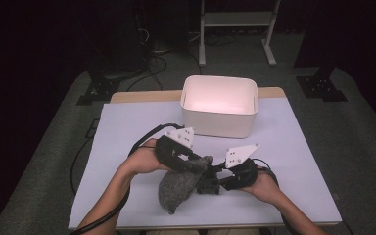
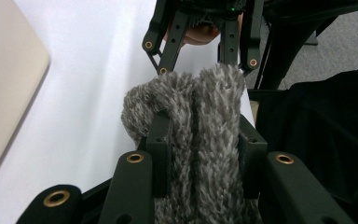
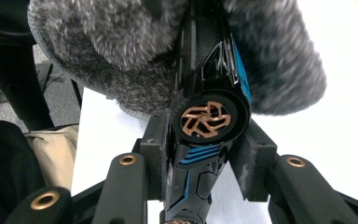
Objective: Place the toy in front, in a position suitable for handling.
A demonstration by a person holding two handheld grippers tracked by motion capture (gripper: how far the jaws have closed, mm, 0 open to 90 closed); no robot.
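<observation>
Left claw [image 2: 200, 154]: clamped on a grey fuzzy pouch [image 2: 200, 121], a pad pressing each side of the bunched fabric.
Right claw [image 3: 204, 158]: clamped on a black toy [image 3: 209, 116] with blue stripes and a copper wheel, held at mid-body.
Toy: its far end goes into the pouch mouth; the fuzzy fabric wraps around it on both sides in the right gripper view.
Pouch: held up off the table [image 1: 127, 127], its loose end drooping toward the near edge, between the two hands in the high view.
Bin [image 1: 220, 105]: white, open, apparently with nothing in it, well apart at the far side of the table.
Progress: the toy looks partly inside the pouch, so the insertion is under way, not finished.
Left to do: likely seat the toy fully, then perhaps drop the pouch in the bin.
</observation>
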